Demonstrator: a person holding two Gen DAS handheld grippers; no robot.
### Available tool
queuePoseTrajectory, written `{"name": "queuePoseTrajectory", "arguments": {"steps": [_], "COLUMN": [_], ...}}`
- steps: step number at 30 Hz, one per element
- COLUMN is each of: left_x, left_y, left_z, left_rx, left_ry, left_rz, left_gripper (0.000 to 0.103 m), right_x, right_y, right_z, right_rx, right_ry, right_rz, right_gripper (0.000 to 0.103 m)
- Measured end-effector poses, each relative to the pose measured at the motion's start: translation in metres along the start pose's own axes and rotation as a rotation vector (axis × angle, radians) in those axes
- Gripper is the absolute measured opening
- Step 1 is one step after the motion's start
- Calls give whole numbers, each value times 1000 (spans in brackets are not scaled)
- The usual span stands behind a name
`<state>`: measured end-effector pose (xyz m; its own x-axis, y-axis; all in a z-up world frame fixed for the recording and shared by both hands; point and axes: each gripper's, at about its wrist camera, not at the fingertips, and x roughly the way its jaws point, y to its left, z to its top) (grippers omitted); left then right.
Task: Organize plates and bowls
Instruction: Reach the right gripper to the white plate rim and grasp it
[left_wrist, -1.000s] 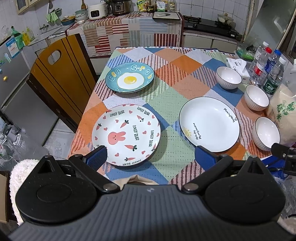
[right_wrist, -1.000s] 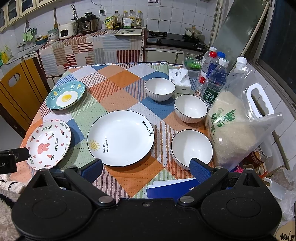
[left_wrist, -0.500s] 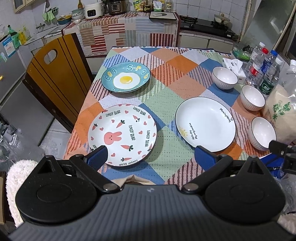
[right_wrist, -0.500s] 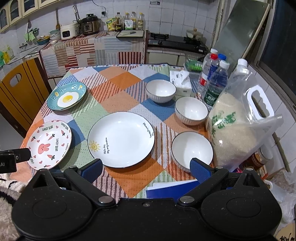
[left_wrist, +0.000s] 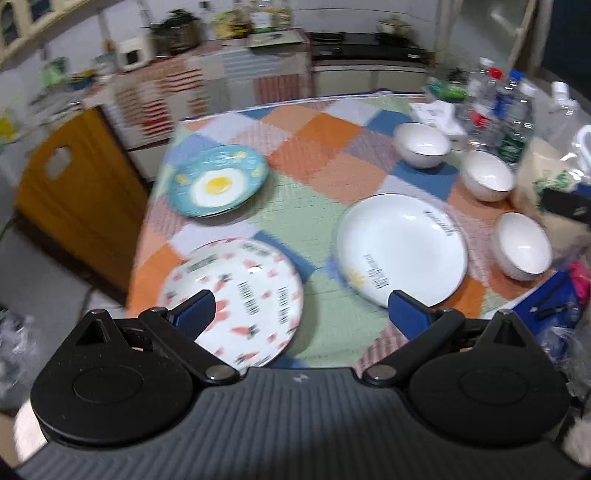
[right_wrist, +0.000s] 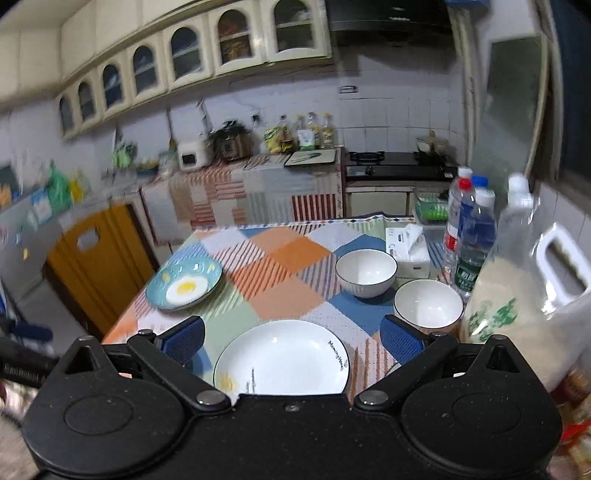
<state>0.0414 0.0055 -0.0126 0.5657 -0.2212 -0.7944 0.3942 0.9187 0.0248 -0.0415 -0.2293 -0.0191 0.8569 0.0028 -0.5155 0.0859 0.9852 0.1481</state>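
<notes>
A: Where are the plates?

B: Three lie flat on the patchwork tablecloth (left_wrist: 306, 206), apart from one another. The pink rabbit plate (left_wrist: 243, 295) is at the near left corner, the teal egg plate (left_wrist: 218, 181) sits behind it near the left edge, and the plain white plate (left_wrist: 402, 247) is to the right of both.

A: And the bowls?

B: Three white bowls run along the right side: the far bowl (left_wrist: 421, 144), the middle bowl (left_wrist: 487, 175) and the near bowl (left_wrist: 522, 245). Each stands upright, none stacked, the near one just beside the white plate.

A: What are the tongs doing?

B: The left gripper (left_wrist: 301, 308) hangs spread wide over the near table edge, with its left finger in front of the rabbit plate and nothing between the fingers. The right gripper (right_wrist: 291, 334) is spread too, holding nothing, with the white plate framed between its blue pads (right_wrist: 184, 338).

A: Anything else around?

B: A rice bag (right_wrist: 517, 314) and water bottles (right_wrist: 472, 236) crowd the right edge, a tissue box (right_wrist: 410, 247) sits behind the far bowl, and a wooden chair (left_wrist: 74, 192) stands at the table's left. The left view is blurred.
</notes>
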Motion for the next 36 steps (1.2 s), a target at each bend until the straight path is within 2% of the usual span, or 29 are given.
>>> {"name": "queuePoseTrajectory", "arguments": {"steps": [3, 6, 13, 17, 20, 26, 27, 28, 30, 32, 34, 36], "left_x": [24, 46, 110, 148, 169, 192, 196, 200, 206, 212, 220, 225], "left_y": [3, 4, 6, 1, -5, -16, -17, -19, -22, -22, -22, -19], "left_z": [14, 26, 44, 45, 43, 42, 42, 43, 43, 44, 44, 44], "left_rx": [-3, 9, 24, 45, 55, 116, 121, 133, 160, 164, 155, 127], "left_ry": [-4, -23, 20, 63, 93, 99, 102, 108, 116, 133, 158, 172], "left_rz": [-51, -55, -120, -155, -194, -214, -200, -172, -170, -185, -200, -216], "left_gripper": [101, 101, 87, 71, 63, 61, 60, 57, 52, 38, 27, 18], "right_x": [31, 56, 95, 117, 130, 150, 152, 154, 158, 163, 166, 170], "right_y": [-15, -27, -35, -34, -39, -58, -60, -61, -63, -65, -65, -67], "right_z": [-5, -16, -54, -74, -87, -104, -106, -108, -111, -113, -116, -117], "right_rx": [35, 69, 154, 169, 188, 271, 278, 281, 291, 314, 320, 318], "right_ry": [54, 96, 212, 283, 299, 333, 330, 327, 325, 320, 320, 320], "right_rz": [17, 54, 140, 139, 143, 120, 119, 116, 108, 121, 112, 93], "right_gripper": [101, 96, 86, 75, 69, 62, 59, 55, 48, 39, 28, 22]}}
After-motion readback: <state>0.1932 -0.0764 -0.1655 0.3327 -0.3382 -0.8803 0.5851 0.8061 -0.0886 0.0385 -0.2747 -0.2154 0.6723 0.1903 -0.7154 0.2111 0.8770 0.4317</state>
